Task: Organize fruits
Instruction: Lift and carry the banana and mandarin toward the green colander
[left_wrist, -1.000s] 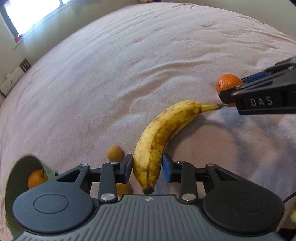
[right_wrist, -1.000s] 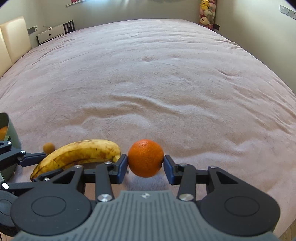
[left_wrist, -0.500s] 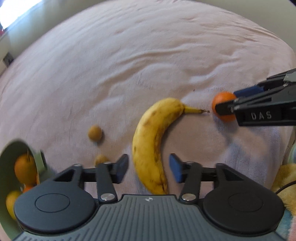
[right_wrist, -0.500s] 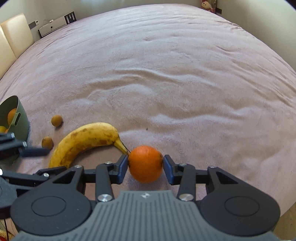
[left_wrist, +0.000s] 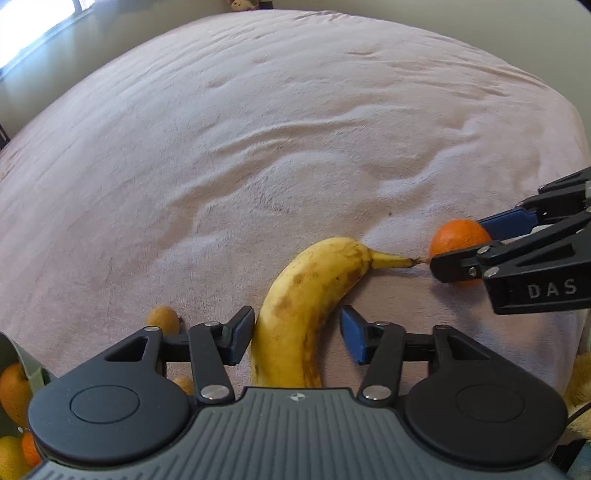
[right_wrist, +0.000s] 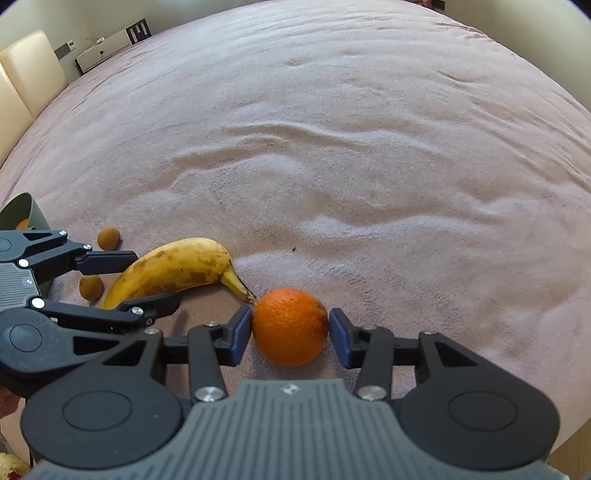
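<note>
Both grabs are lined up on the pink fleece-covered bed (right_wrist: 332, 147). Left hand-held gripper (left_wrist: 297, 334) sits open around the spotty yellow banana (left_wrist: 299, 306); right hand-held gripper (right_wrist: 290, 334) brackets the round orange (right_wrist: 290, 326), apparently not yet pinching. Next I'd guess: squeeze, lift, head for the green bowl (right_wrist: 31, 210).

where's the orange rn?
The round orange fruit sits on the pink blanket between the right gripper fingers, low centre in the right wrist view, just right of the spotted yellow banana's stem tip.

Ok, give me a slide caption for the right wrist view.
Right gripper brackets an orange beside a banana on the pink blanket.
</note>
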